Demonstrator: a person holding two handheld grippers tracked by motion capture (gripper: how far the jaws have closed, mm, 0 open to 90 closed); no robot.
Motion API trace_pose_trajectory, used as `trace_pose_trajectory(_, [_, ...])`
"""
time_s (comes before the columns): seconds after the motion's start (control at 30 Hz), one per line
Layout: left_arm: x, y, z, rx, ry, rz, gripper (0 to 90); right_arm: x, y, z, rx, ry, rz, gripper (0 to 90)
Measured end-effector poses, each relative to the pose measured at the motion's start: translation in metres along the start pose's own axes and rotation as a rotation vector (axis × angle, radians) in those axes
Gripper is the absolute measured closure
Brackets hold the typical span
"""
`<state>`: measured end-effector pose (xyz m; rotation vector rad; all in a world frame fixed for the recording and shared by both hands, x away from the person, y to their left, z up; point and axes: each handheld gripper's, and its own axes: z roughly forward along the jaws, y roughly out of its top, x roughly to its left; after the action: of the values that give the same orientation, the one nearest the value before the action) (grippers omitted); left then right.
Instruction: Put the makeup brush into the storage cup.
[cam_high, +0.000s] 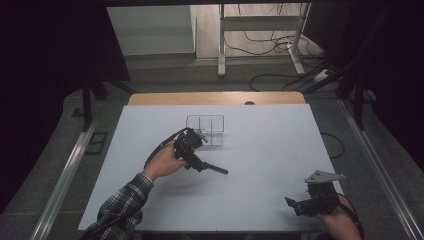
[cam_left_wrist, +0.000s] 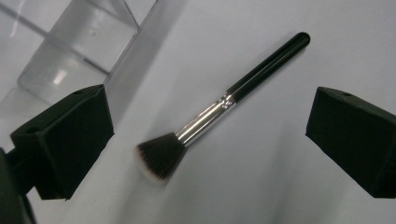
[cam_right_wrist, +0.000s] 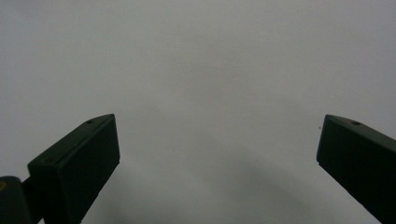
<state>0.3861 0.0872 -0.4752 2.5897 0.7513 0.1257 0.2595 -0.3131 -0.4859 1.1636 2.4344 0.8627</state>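
Nearest the person, at the front right corner of the white surface, the right gripper is held low in the right hand, with its grey three-cornered plate on top. Its jaws are spread wide apart and grasp nothing; the right gripper view looks between them at bare white surface.

Farther in, left of centre, the left hand, in a plaid sleeve, holds the left gripper tilted down over a makeup brush. The jaws are released, standing wide on either side of the brush without touching it. The brush lies flat on the surface, its dark bristles toward the gripper, then a silver collar and a black handle pointing away; in the high view the handle sticks out to the right of the gripper.

Just beyond the left gripper stands a clear plastic organizer with dividers, near the brush but apart from it.
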Motion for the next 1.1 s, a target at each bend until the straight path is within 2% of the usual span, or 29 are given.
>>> trace_pose_trajectory(0.37, [-0.001, 0.01, 0.007, 0.012, 0.012, 0.019, 2.9, 0.0, 0.0, 0.0, 0.004, 0.001, 0.0, 0.0])
trace_pose_trajectory(0.7, [-0.001, 0.009, 0.02, 0.036, -0.015, 0.053, 2.7, 0.0, -0.001, 0.0, 0.008, 0.002, -0.001, 0.0])
trace_pose_trajectory(1.1, [-0.003, 0.007, 0.035, 0.055, -0.042, 0.075, 4.1, 0.0, -0.001, 0.001, 0.01, 0.003, -0.004, 0.0])
